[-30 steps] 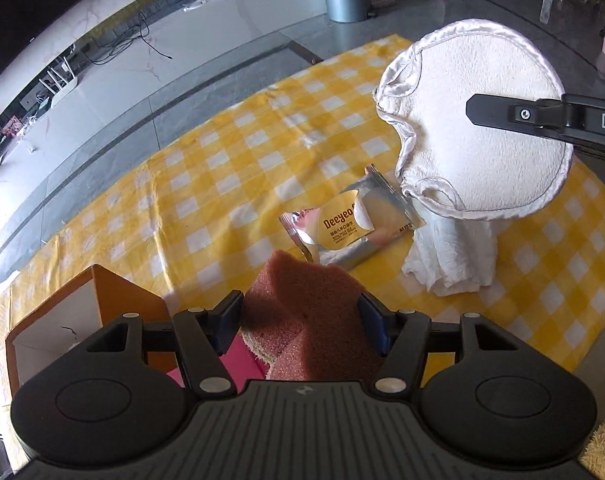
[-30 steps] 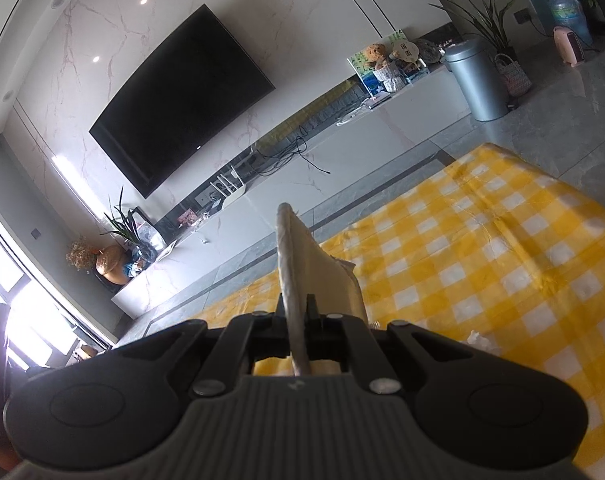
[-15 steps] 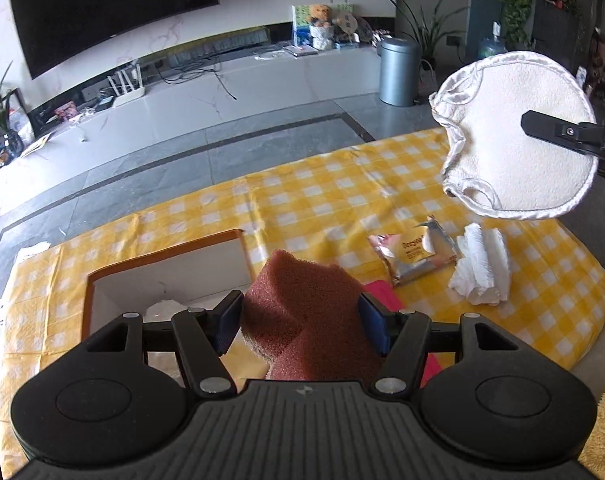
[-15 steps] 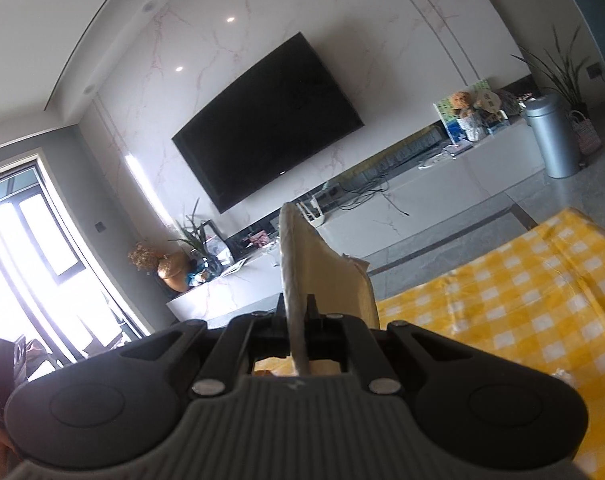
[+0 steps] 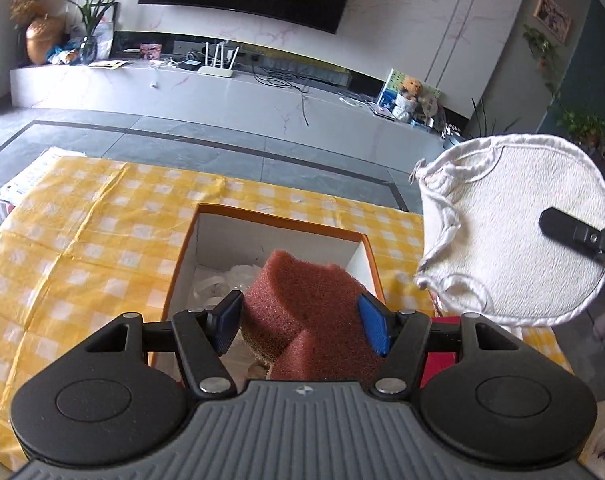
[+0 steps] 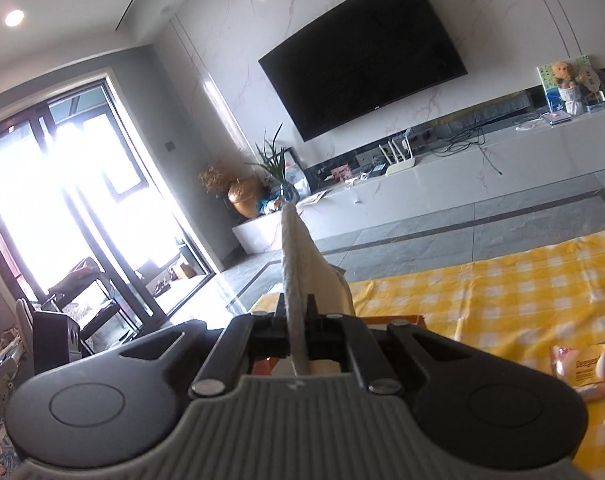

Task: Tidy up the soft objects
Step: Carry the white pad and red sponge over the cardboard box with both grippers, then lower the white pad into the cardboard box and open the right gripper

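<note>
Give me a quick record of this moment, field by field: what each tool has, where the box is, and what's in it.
left tool: shut on the reddish-brown sponge, held above the near end of the box
right tool: shut on the round white pad, held in the air right of the box
box: orange rim, white inside, open, on the yellow checked cloth
box contents: something white and crumpled; rest hidden by the sponge
other items: wipes packet on the cloth

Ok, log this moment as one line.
left gripper: shut on sponge, above box | right gripper: shut on round pad, raised
</note>
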Demonstrator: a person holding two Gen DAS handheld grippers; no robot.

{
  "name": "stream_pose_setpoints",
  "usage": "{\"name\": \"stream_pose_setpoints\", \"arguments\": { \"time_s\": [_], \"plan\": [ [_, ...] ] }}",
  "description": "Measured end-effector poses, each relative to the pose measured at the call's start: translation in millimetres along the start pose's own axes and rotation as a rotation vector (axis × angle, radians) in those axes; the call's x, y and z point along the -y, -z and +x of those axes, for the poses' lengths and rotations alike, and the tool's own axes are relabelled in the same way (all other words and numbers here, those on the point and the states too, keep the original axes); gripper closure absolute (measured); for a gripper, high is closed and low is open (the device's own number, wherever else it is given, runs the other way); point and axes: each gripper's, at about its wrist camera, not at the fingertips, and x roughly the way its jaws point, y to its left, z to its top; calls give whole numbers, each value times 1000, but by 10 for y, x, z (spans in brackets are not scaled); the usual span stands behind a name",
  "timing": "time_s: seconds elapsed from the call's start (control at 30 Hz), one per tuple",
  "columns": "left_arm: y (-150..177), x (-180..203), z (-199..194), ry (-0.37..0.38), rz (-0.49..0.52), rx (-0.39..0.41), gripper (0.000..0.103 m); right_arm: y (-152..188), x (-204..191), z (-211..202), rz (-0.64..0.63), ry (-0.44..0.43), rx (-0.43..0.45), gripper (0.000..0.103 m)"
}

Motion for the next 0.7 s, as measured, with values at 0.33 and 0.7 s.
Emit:
{"name": "stream_pose_setpoints", "arguments": {
  "time_s": [0.33, 0.7],
  "plan": [
    [168, -514, 196, 11, -99, -14, 31, 216, -92, 1190, -31, 102, -251, 100],
    [310, -655, 294, 35, -129, -68, 31, 641, 158, 2536, -223, 413, -562, 100]
  ]
}}
